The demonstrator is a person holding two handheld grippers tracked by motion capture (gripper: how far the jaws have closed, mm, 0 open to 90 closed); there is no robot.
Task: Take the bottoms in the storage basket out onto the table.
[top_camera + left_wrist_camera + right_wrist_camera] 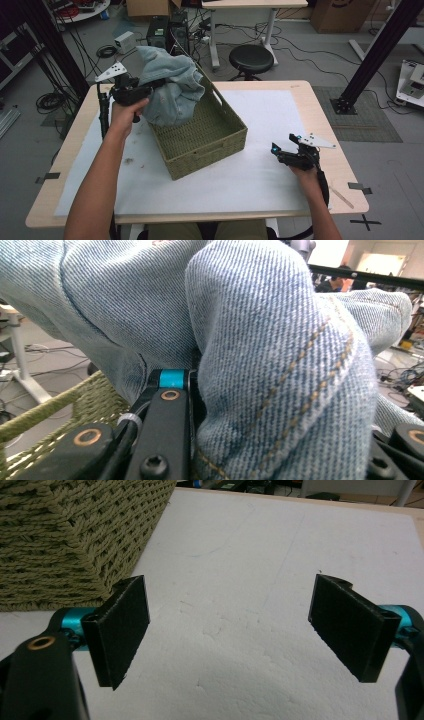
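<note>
The step in hand looks like taking the jeans out of the basket, or setting them in; the pictures do not settle which. The left gripper is clamped on a thick fold of denim, its jaws pressed into the cloth in the left gripper view. The jeans hang bunched over the basket's far end, part of them above its rim and part inside. The right gripper rests on the white mat to the right of the basket, jaws wide apart with nothing between them. If the jeans are coming out, the next move calls for lifting the bundle clear of the rim without dragging the light basket along; the free gripper could steady it. One pair of jeans, one basket, two grippers.
</note>
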